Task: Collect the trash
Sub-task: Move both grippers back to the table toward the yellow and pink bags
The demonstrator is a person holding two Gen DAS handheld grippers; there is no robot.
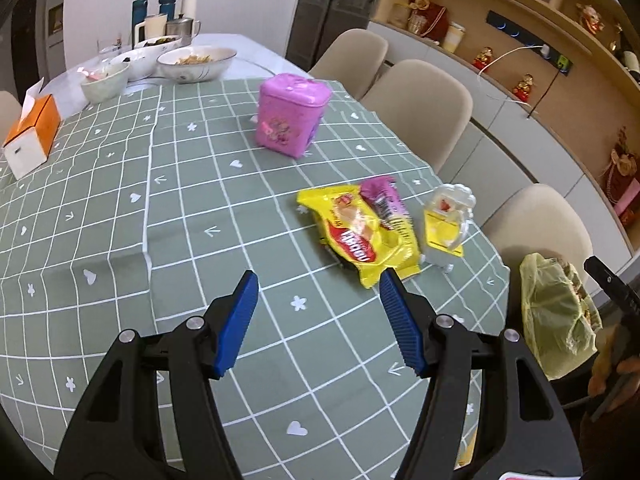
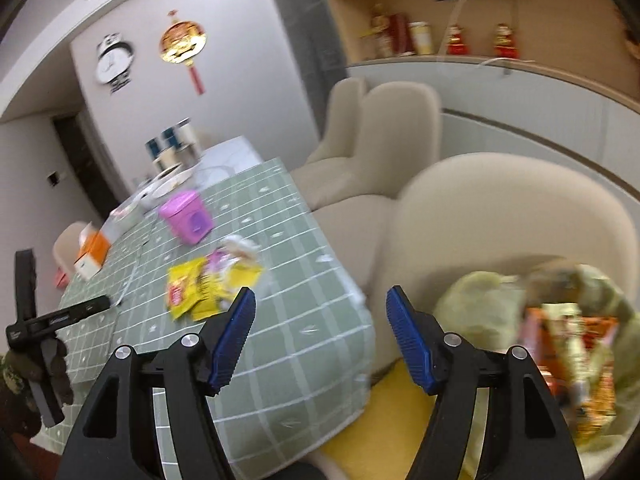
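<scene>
On the table (image 1: pixel 100 208), at one o'clock from our left tongs (image 1: pixel 318 300), lies a glossy yellow snack packet (image 1: pixel 360 236), lettering unreadable; both tongs (image 2: pixel 320 312) gape wide, empty.

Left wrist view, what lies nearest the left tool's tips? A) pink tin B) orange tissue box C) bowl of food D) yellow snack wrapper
D: the yellow snack wrapper lies just beyond the open left tool, with the pink tin farther back on the table.

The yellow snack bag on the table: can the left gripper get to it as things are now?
Probably yes: the left gripper is open and empty, and the yellow snack bag lies just ahead, nothing between.
</scene>
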